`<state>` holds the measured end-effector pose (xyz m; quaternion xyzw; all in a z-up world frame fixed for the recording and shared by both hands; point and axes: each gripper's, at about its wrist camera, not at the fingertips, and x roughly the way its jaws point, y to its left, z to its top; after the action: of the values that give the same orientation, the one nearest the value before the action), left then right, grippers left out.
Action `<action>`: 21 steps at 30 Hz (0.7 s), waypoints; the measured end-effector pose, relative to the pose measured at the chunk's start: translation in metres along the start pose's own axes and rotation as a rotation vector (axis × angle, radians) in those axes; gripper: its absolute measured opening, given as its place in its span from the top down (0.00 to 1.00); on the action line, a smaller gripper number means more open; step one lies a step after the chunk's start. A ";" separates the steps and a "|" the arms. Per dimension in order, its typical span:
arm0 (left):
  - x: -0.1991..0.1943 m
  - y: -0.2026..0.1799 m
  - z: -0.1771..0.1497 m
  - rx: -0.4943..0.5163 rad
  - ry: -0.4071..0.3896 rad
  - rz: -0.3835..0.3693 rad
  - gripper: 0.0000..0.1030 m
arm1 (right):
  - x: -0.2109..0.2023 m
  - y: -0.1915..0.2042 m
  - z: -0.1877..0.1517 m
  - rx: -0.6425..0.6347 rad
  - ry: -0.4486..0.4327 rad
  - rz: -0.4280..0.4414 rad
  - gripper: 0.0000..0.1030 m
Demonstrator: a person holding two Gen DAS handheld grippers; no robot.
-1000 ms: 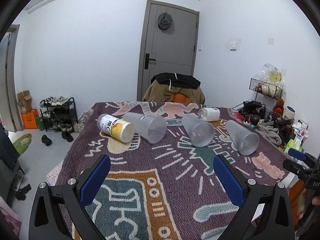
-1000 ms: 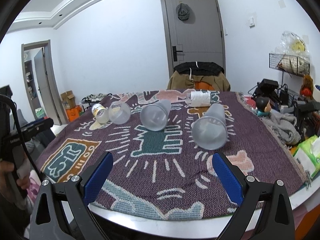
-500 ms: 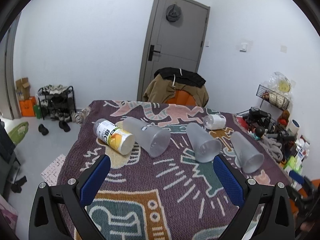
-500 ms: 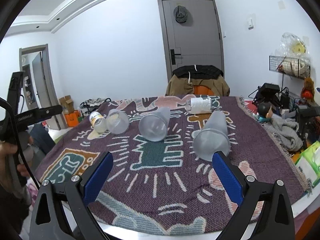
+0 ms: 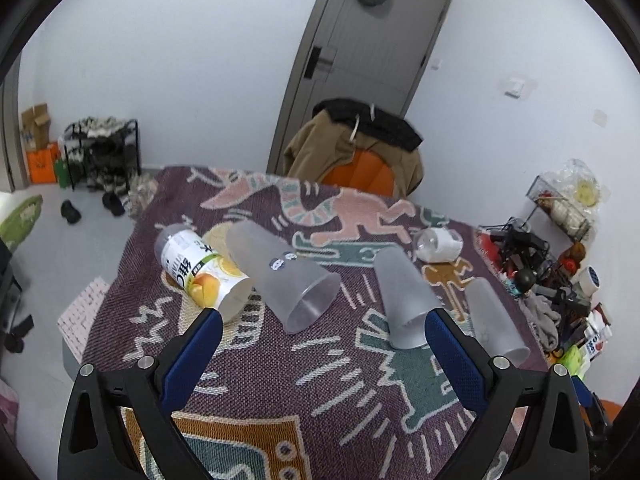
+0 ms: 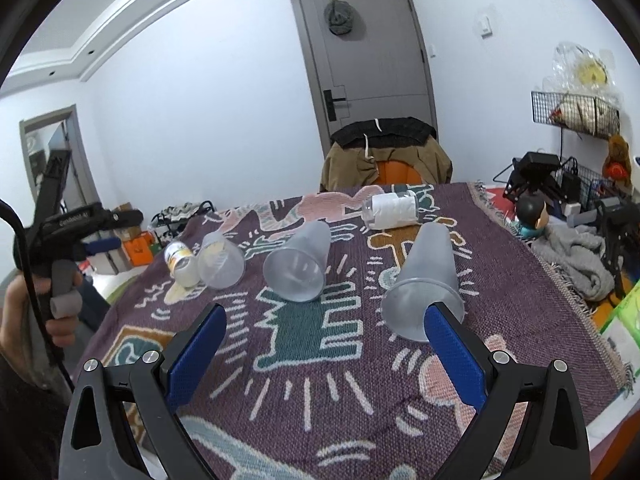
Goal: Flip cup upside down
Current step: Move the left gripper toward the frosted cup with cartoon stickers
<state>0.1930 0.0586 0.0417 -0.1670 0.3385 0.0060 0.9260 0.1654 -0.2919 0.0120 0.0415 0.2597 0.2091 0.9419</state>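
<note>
A patterned rug (image 5: 280,392) covers the table, and it is crowded up there: a yellow-labelled bottle (image 5: 200,272) lies on its side toward the left edge, touching the leftmost frosted cup (image 5: 284,276), and a white-wrapped bottle (image 6: 392,210) lies near the far edge. Behind the far edge, a chair draped with a brown jacket (image 6: 384,152) stands before the grey door (image 6: 364,52).

Three frosted cups lie on their sides in a row across the rug, mouths toward the near edge. The middle cup (image 6: 298,266) rests between the other two, apart from both; the right cup (image 6: 426,280) lies closest to the right edge, its rim partly behind a blue pad.

The left gripper (image 5: 320,344) hangs above the near half of the rug, tilted down, jaws spread wide and empty. The right gripper (image 6: 324,340) hovers over the near edge, also released, nothing between its pads. From the right wrist view, a hand (image 6: 32,312) grips the left tool's handle off the left edge.
</note>
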 end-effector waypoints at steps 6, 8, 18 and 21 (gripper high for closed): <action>0.036 0.009 0.015 -0.049 0.079 0.007 0.05 | 0.018 -0.004 0.010 0.030 0.020 0.010 0.02; 0.049 0.012 0.019 -0.071 0.110 0.011 0.07 | 0.027 -0.006 0.012 0.039 0.042 0.020 0.02; 0.103 0.010 0.029 -0.081 0.215 0.041 0.13 | 0.052 -0.034 0.008 0.139 0.081 0.015 0.02; 0.120 0.009 0.030 -0.076 0.247 0.072 0.13 | 0.054 -0.040 0.002 0.145 0.092 0.019 0.02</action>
<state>0.3033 0.0645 -0.0152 -0.1892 0.4554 0.0317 0.8694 0.2235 -0.3055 -0.0189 0.1023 0.3169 0.2005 0.9214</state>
